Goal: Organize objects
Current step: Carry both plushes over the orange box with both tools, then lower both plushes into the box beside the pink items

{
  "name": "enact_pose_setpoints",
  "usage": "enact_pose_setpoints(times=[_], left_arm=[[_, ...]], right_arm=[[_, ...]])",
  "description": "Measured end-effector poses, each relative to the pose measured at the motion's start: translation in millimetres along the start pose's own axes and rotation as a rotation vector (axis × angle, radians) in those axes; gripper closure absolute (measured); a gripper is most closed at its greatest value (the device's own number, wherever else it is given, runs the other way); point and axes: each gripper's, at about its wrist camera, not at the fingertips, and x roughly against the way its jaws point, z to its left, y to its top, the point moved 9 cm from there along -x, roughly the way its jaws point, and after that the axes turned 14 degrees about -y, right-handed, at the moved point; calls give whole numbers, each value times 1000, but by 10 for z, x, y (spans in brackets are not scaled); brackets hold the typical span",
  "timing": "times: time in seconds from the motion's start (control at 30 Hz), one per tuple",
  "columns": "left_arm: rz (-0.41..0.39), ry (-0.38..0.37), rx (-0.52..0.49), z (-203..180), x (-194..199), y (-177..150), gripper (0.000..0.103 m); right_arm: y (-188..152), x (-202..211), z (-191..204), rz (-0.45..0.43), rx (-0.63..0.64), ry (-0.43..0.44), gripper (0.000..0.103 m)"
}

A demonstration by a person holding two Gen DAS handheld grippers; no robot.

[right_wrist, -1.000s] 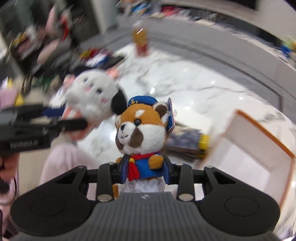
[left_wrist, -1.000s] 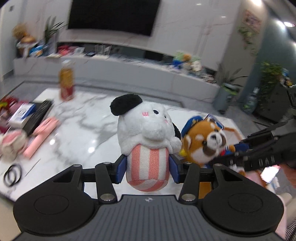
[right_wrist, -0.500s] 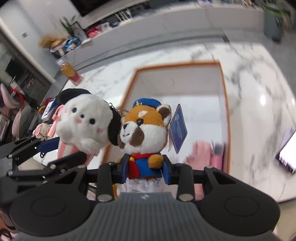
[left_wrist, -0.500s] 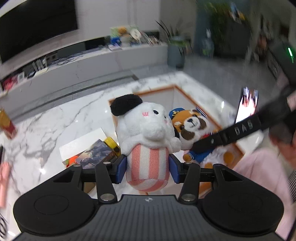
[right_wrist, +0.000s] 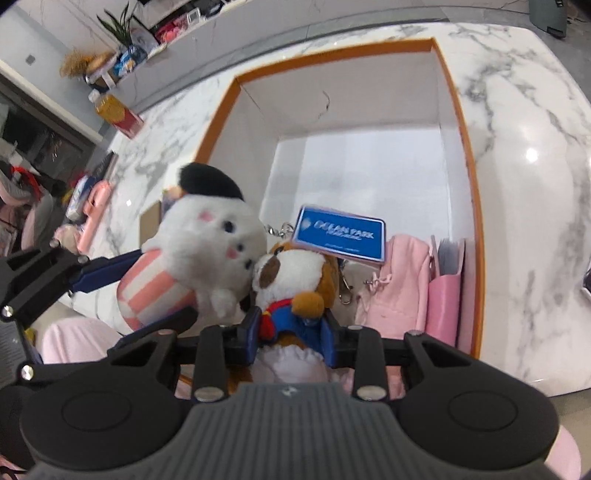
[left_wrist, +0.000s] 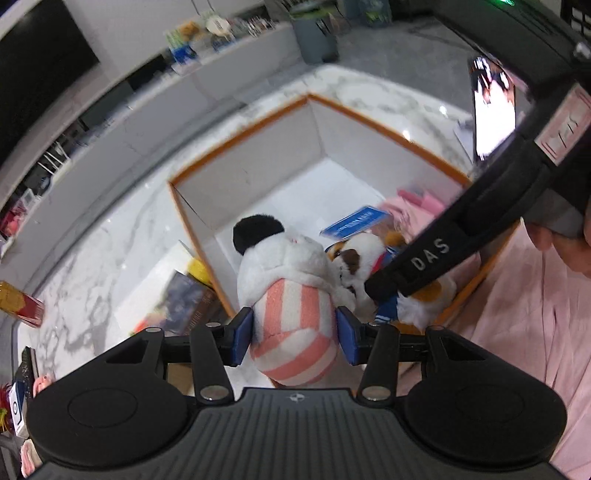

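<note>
Plush toys poised over the box (right_wrist: 476, 206)
We grip 2: left gripper (left_wrist: 294, 334) clamps the striped plush (left_wrist: 291, 317), right gripper (right_wrist: 291, 334), just tightened, the red panda (right_wrist: 295, 280); next, lower and release.

Around you, a marble-topped bench (right_wrist: 517, 110) carries a bottle of orange drink (right_wrist: 110, 110) at its far left edge. A black television screen (left_wrist: 33, 74) hangs on the wall above a long grey ledge (left_wrist: 147, 122) crowded with small items. A potted plant (right_wrist: 118, 26) stands there, and a lit phone screen (left_wrist: 493, 110) glows at your right.
</note>
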Motion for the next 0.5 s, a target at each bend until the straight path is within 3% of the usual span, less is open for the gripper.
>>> enact_pose_setpoints(times=[0.27,0.4,0.5], left_arm=[[27,-50,59,59,-172,-83,46],[93,-161,95,12,-206,-130,39],[89,-217,111,21,-189,-138,39]], right_arm=[[-13,-199,-12,12,26,-31,68],[-26,-242,35,11,74,-60,67],[-52,-252,66,49,106,-54,63]])
